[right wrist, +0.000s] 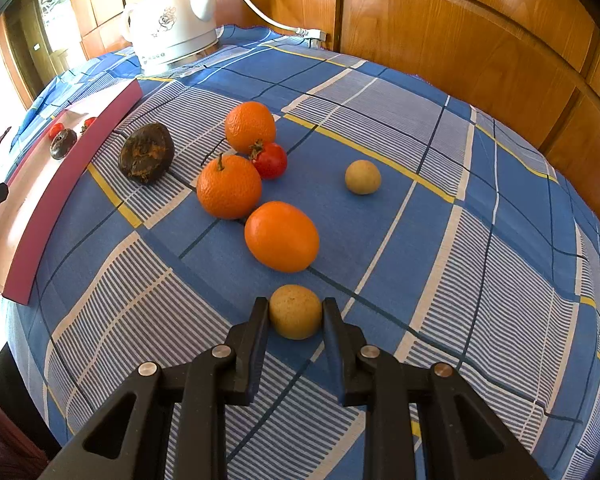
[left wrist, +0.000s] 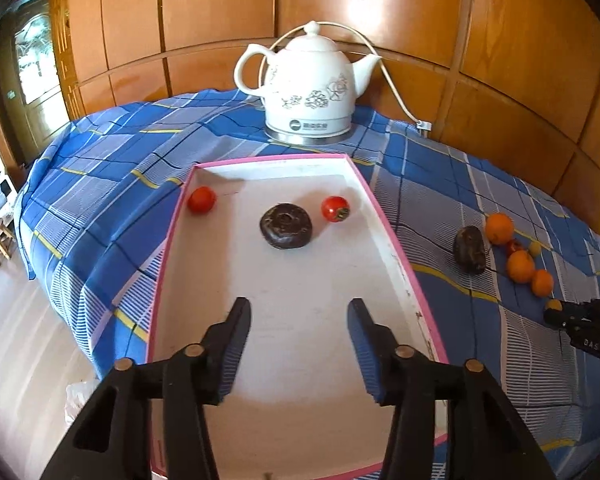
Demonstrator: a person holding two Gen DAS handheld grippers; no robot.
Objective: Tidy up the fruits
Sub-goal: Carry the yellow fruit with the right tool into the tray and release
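A pink-rimmed white tray (left wrist: pixel 396 232) holds two small red fruits (left wrist: pixel 201 199) (left wrist: pixel 335 208) and a dark brown fruit (left wrist: pixel 286 225). My left gripper (left wrist: pixel 299 312) is open and empty above the tray's near half. In the right wrist view my right gripper (right wrist: pixel 295 308) is shut on a small tan fruit (right wrist: pixel 295 312) resting on the cloth. Beyond it lie three oranges (right wrist: pixel 281 236) (right wrist: pixel 229 186) (right wrist: pixel 250 126), a red fruit (right wrist: pixel 270 160), another tan fruit (right wrist: pixel 362 176) and a dark brown fruit (right wrist: pixel 146 158). The right gripper shows at the left wrist view's right edge (left wrist: pixel 556 314).
A white electric kettle (left wrist: pixel 308 88) with its cord stands behind the tray against the wood-panelled wall. The blue checked cloth (right wrist: pixel 480 240) covers the table. The tray's pink side (right wrist: pixel 60 196) is at the left of the loose fruits. The floor drops off to the left.
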